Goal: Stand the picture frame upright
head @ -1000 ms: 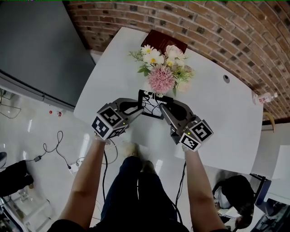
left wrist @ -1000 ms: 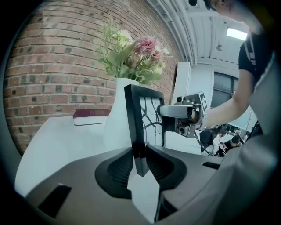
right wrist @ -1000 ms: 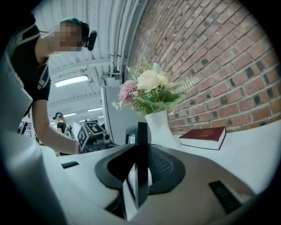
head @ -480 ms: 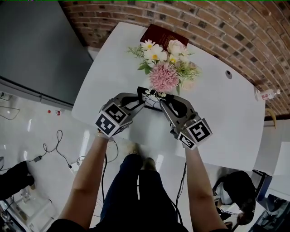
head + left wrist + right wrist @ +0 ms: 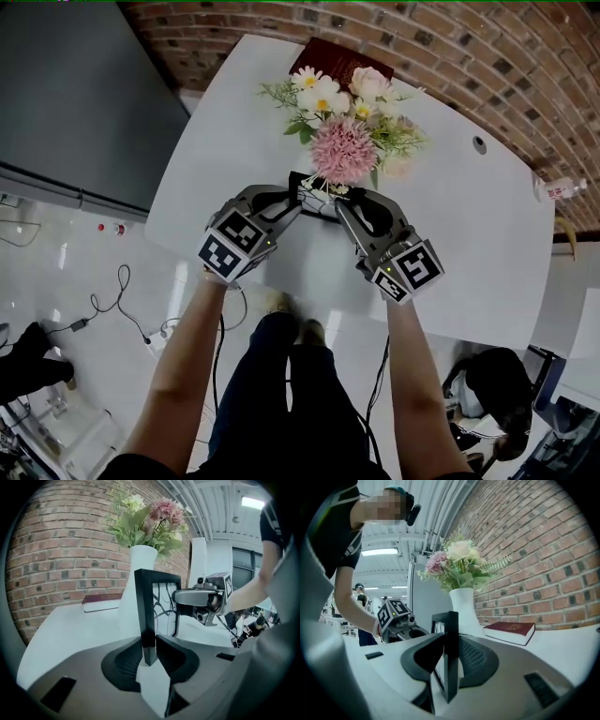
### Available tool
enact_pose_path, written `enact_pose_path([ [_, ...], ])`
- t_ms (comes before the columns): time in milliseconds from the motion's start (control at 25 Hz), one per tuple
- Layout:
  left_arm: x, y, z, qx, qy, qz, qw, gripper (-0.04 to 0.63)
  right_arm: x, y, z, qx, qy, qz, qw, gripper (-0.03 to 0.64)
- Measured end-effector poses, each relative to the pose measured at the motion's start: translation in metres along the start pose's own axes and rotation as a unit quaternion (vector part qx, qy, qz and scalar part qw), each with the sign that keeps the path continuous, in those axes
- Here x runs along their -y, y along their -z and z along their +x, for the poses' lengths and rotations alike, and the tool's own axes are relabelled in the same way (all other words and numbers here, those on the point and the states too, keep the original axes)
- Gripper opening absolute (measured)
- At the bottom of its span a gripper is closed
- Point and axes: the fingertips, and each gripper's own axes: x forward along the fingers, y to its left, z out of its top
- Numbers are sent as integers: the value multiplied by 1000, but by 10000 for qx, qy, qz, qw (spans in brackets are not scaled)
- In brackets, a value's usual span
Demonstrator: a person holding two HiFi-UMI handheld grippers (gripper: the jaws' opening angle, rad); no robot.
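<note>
A black picture frame (image 5: 315, 194) stands upright on the white table (image 5: 450, 244), just in front of the flower vase. My left gripper (image 5: 296, 199) is shut on its left edge, and in the left gripper view the black bar (image 5: 144, 611) sits pinched between both pads. My right gripper (image 5: 339, 204) holds the opposite edge (image 5: 453, 639). Its jaws have just been opening a little, with the frame still between them and both pads against it. Each gripper shows in the other's view, the right gripper (image 5: 201, 603) and the left gripper (image 5: 396, 616).
A white vase of pink, white and yellow flowers (image 5: 342, 141) stands directly behind the frame. A dark red book (image 5: 337, 61) lies by the brick wall. A small bottle (image 5: 555, 190) sits at the table's far right. The table's near edge runs under my grippers.
Both grippers have sunk slightly with the frame between them. From above the frame shows less of its face than a second ago, so it stands more upright.
</note>
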Motion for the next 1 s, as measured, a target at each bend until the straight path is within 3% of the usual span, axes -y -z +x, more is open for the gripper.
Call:
enact_pose_path([
  [520, -8, -2, 3, 102, -181, -8, 9998, 101, 9, 1, 6, 73, 42, 61, 9999, 107],
  [1000, -13, -3, 4, 196, -359, 26, 9992, 104, 18, 2, 9, 88, 372, 53, 9993, 127],
])
